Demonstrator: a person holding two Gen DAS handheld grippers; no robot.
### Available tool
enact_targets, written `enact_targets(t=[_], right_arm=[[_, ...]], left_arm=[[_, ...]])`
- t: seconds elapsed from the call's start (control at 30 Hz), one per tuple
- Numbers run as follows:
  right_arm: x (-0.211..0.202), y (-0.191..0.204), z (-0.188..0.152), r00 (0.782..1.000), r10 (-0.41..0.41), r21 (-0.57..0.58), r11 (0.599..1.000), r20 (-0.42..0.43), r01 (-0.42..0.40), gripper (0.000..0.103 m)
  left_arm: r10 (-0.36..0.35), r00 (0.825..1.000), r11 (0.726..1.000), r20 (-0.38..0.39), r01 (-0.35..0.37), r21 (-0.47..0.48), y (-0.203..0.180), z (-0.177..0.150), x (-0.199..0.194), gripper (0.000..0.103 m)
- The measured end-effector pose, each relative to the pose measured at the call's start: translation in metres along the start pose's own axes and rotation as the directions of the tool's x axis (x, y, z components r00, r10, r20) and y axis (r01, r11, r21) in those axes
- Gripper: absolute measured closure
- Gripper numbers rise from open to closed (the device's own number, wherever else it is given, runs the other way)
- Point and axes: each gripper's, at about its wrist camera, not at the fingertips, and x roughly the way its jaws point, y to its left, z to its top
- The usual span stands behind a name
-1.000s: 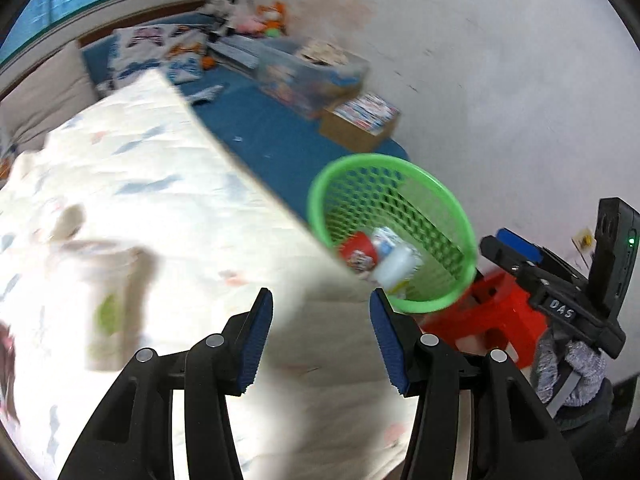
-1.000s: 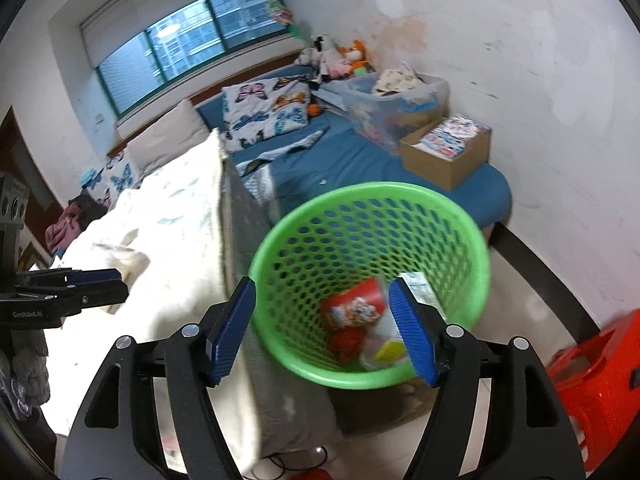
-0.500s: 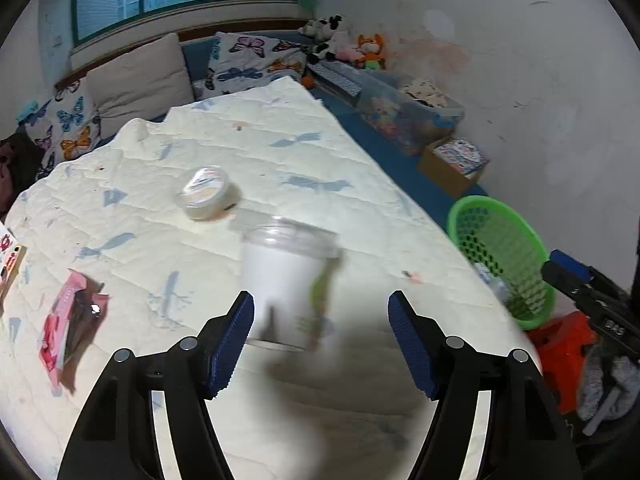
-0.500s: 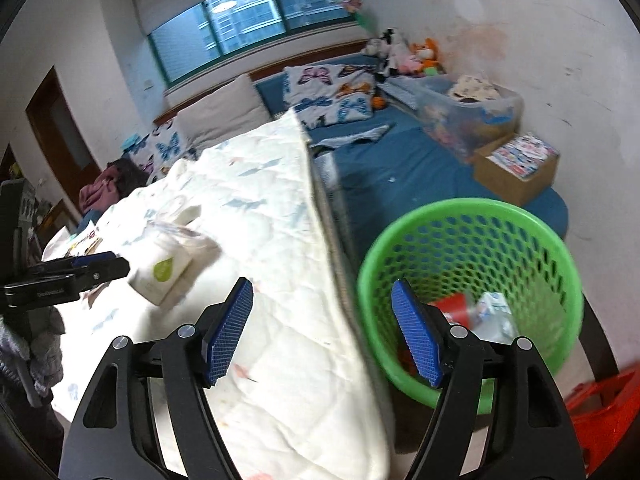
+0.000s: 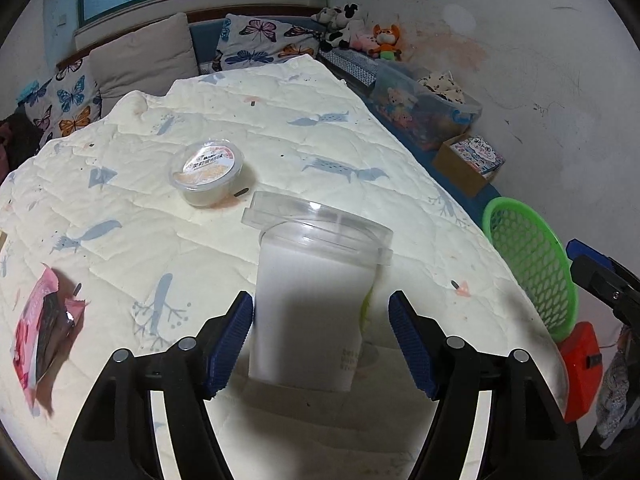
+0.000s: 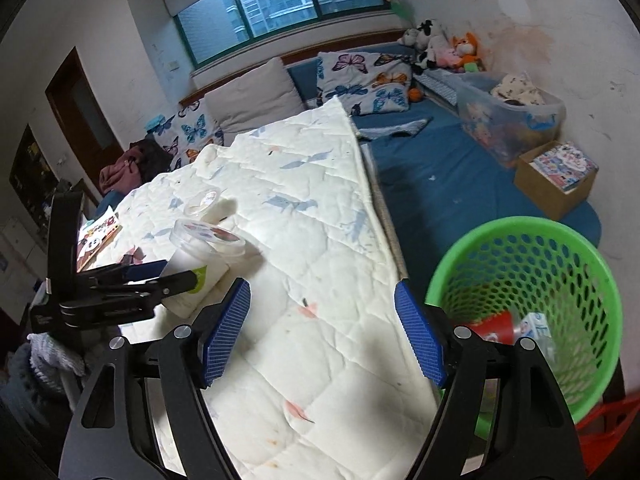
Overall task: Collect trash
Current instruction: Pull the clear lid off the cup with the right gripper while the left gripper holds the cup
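A tall white plastic cup (image 5: 316, 280) with a clear lid stands on the quilted bed (image 5: 280, 128). My left gripper (image 5: 320, 305) is open around it: the left pad sits close to the cup's wall, the right pad stands clear of it. The right wrist view shows the same cup (image 6: 200, 260) and the left gripper (image 6: 176, 272) at the left. My right gripper (image 6: 322, 292) hovers over the bed's edge with its jaws opening and nothing between them. The green mesh basket (image 6: 520, 222) beside the bed holds a red packet (image 6: 492, 328) and a white carton (image 6: 538, 326).
A small lidded round tub (image 5: 206, 170) and a pink wrapper (image 5: 36, 336) lie on the quilt. A cardboard box (image 6: 556, 184) and a clear storage bin (image 6: 508, 120) sit on the blue mat by the wall. A red stool (image 5: 580, 364) stands beside the basket.
The left view swung from the basket onto the bed and closed in on the cup, which now stands between wider jaws. The right gripper moved from above the basket to the bed's edge.
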Motion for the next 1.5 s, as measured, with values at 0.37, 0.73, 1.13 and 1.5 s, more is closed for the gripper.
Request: enact_targets(t=[0.37, 0.73, 1.13, 1.5], right_arm=[[0.034, 0.022, 0.018, 0.995, 0.084, -0.004, 0.996, -0.061, -0.085, 0.027], [0.088, 0.055, 0.033, 0.962, 0.228, 0.002, 0.973, -0.148, -0.231, 0.022], [0.113, 0.064, 0.038, 0.937, 0.294, 0.009, 0.955, -0.191, -0.298, 0.018], [0.125, 0.074, 0.039, 0.926, 0.313, 0.008, 0.948, -0.211, -0.318, 0.016]], left_arm=[[-0.019, 1.000, 1.000, 0.017, 0.019, 0.000, 0.008, 0.001, 0.011, 0.041], [-0.063, 0.998, 0.998, 0.018, 0.064, -0.029, 0.022, -0.006, 0.003, 0.043], [-0.082, 0.997, 0.994, -0.004, 0.082, -0.067, 0.039, -0.009, -0.003, 0.041], [-0.083, 0.996, 0.995, -0.013, 0.083, -0.063, 0.044, -0.014, -0.008, 0.038]])
